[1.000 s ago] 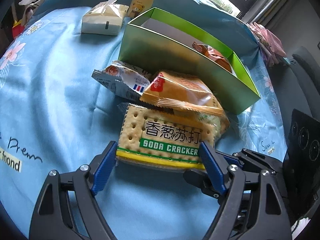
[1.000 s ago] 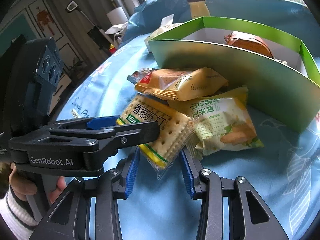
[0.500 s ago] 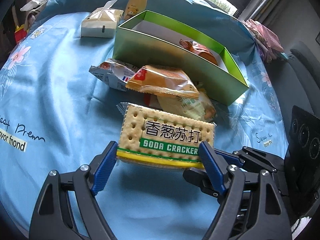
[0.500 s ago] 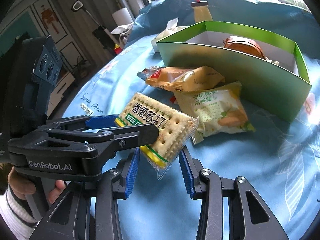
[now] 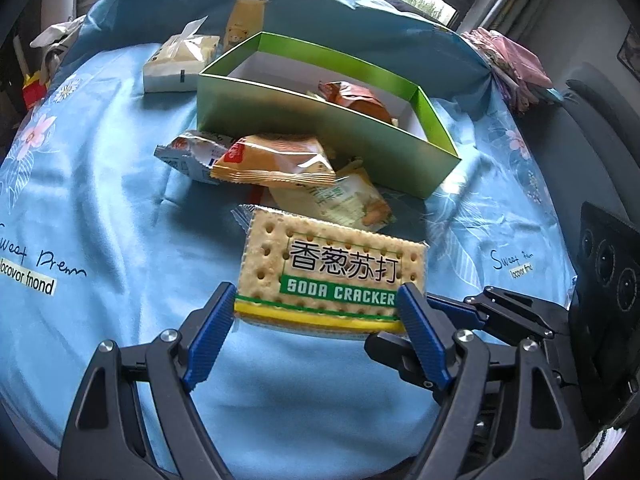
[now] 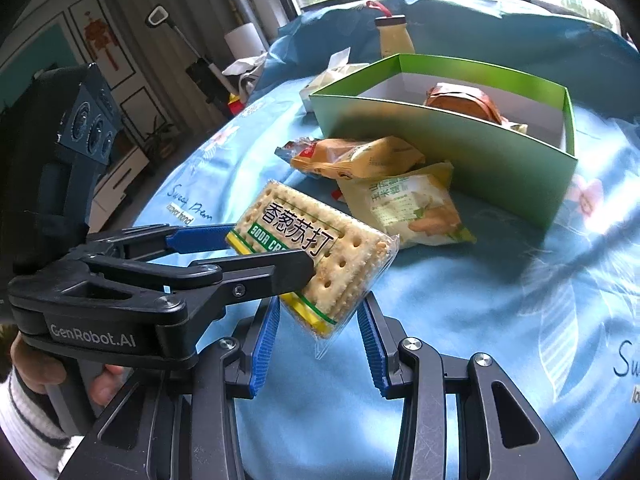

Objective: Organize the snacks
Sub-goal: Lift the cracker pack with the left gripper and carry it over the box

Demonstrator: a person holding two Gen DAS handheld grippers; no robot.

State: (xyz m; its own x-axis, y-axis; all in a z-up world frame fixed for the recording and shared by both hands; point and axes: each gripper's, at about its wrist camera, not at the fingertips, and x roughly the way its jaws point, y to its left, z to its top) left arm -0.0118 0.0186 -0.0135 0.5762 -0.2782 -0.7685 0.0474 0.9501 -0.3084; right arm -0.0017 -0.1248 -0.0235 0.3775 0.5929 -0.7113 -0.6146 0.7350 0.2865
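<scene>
Now lifted clear of the snack pile: soda cracker pack (image 5: 332, 276), pinched by left gripper (image 5: 316, 312) fingers; right gripper (image 6: 316, 340) fingers flank its corner, contact unclear. Ahead: loose packets (image 5: 276, 156), green box (image 5: 320, 136) on blue-clothed counter (image 5: 100, 200).

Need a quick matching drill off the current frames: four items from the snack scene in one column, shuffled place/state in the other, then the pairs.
Items:
1. soda cracker pack
2. brown-wrapped snack
3. yellow drink bottle
4. pale green snack packet

Places/states:
A. standing upright behind the green box
B. lying on the blue tablecloth in front of the box
C. clamped by the left gripper, lifted off the cloth
D. inside the box

Pairs: 1-C, 2-D, 3-A, 4-B
</scene>
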